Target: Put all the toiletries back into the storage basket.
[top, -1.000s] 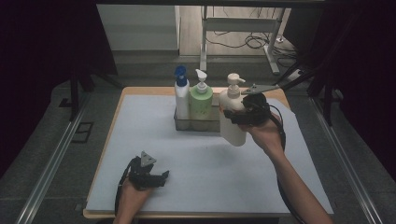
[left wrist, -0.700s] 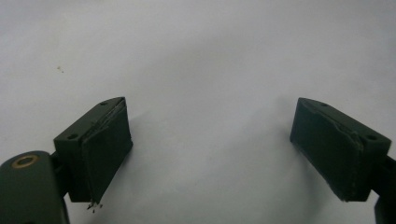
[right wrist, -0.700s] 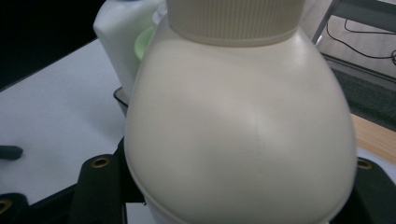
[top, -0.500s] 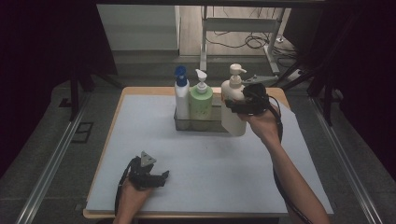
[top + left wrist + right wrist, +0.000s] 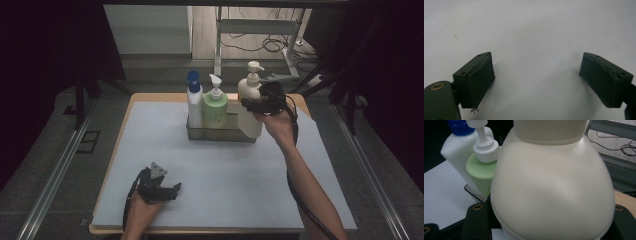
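At the far side of the table (image 5: pixel 150 150), the right gripper (image 5: pixel 260 104) was clamped on the upper body of a cream pump bottle (image 5: pixel 248 107), its jaws pressed against the bottle's two sides just below the ribbed collar. The bottle stood upright in the grip at the right end of a metal tray (image 5: pixel 215 134), its base low against the tray's end; whether it rested inside or hung just clear could not be told. In the right gripper view the cream bottle (image 5: pixel 551 192) sat directly ahead of the gripper, between the jaws, and beyond it to the left stood a green pump bottle (image 5: pixel 482 171) and a white bottle with a blue cap (image 5: pixel 456 147), both in the tray. From above, the green bottle (image 5: pixel 215 107) stood just beside the held one, with the blue-capped bottle (image 5: pixel 194 102) on its far side. The left gripper (image 5: pixel 165 190) rested near the table's front edge, well apart from the tray, its jaws standing wide apart over the pale table cover (image 5: pixel 534 32) with nothing between them.
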The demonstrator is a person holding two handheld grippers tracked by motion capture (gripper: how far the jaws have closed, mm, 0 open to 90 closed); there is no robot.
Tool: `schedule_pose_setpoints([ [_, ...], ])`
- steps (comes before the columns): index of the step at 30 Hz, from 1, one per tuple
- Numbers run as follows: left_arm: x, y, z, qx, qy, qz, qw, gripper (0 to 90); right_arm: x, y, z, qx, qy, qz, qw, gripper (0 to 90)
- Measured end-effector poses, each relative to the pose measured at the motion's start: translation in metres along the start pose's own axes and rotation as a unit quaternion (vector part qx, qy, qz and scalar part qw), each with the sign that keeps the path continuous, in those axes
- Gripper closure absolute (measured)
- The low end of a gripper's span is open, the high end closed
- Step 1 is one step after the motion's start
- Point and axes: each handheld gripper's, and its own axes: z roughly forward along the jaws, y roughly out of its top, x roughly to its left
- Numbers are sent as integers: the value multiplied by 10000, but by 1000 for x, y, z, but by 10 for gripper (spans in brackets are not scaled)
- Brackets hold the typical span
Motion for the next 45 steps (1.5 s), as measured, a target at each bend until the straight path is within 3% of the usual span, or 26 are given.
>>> schedule_pose_setpoints([
  [25, 0, 0, 0, -2, -6, -24, 10000, 119, -10, 12, 43, -115, -252, 166, 9995, 370],
  [34, 0, 0, 0, 11, -8, -12, 10000, 119, -11, 5, 61, -138, -388, 111, 9991, 370],
  [45, 0, 0, 0, 12, -7, -11, 10000, 119, -7, -7, 69, -49, -346, 82, 9994, 369],
])
